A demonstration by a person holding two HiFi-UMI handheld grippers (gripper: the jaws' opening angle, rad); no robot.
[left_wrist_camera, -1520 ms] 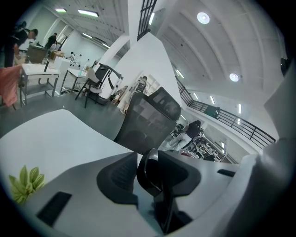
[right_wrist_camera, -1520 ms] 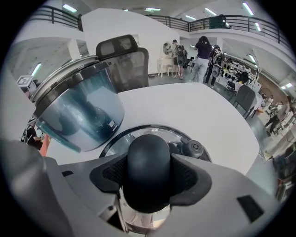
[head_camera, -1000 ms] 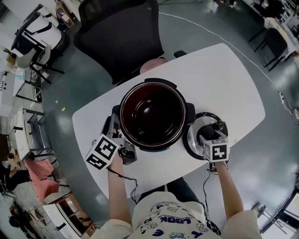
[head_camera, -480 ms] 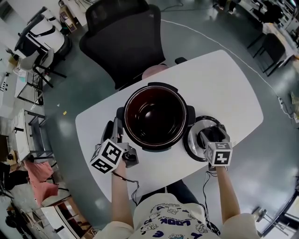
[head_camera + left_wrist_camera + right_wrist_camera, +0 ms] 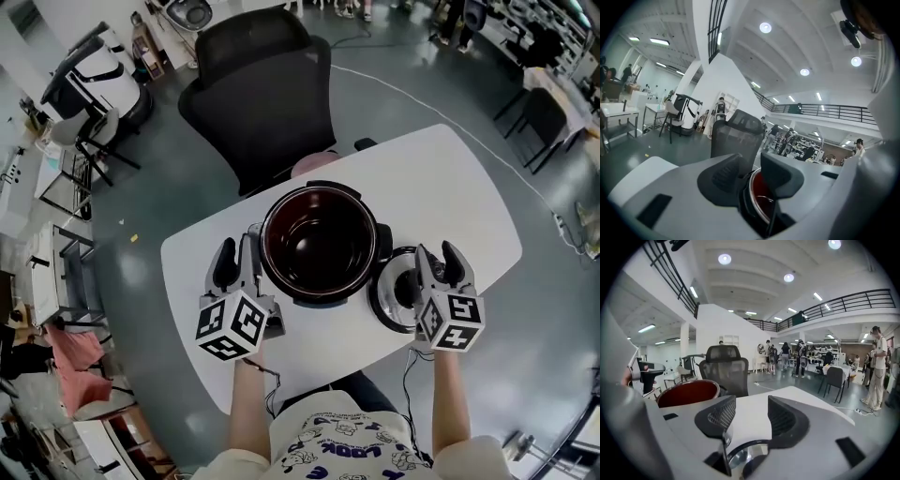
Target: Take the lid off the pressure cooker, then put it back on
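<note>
The pressure cooker [image 5: 319,244] stands open in the middle of the white table [image 5: 450,187], its dark red inner pot showing. Its lid [image 5: 394,286] lies flat on the table just right of the pot. My right gripper [image 5: 439,258] hangs above the lid's right side; its jaws have just been closing, they stand apart and nothing is between them. In the right gripper view the gripper [image 5: 750,408] looks over the lid [image 5: 743,458], with the pot [image 5: 686,392] at left. My left gripper [image 5: 236,261] is open beside the cooker's left wall; the pot's rim [image 5: 759,197] shows beyond its jaws.
A black mesh office chair [image 5: 262,84] stands at the table's far side, right behind the cooker. Bare table top lies to the right and behind the lid. Desks, chairs and people stand far off across the hall.
Both grippers have risen off the table. The right one came up off the lid's knob, and the lid stayed lying on the table. The left one lifted from the cooker's left side.
</note>
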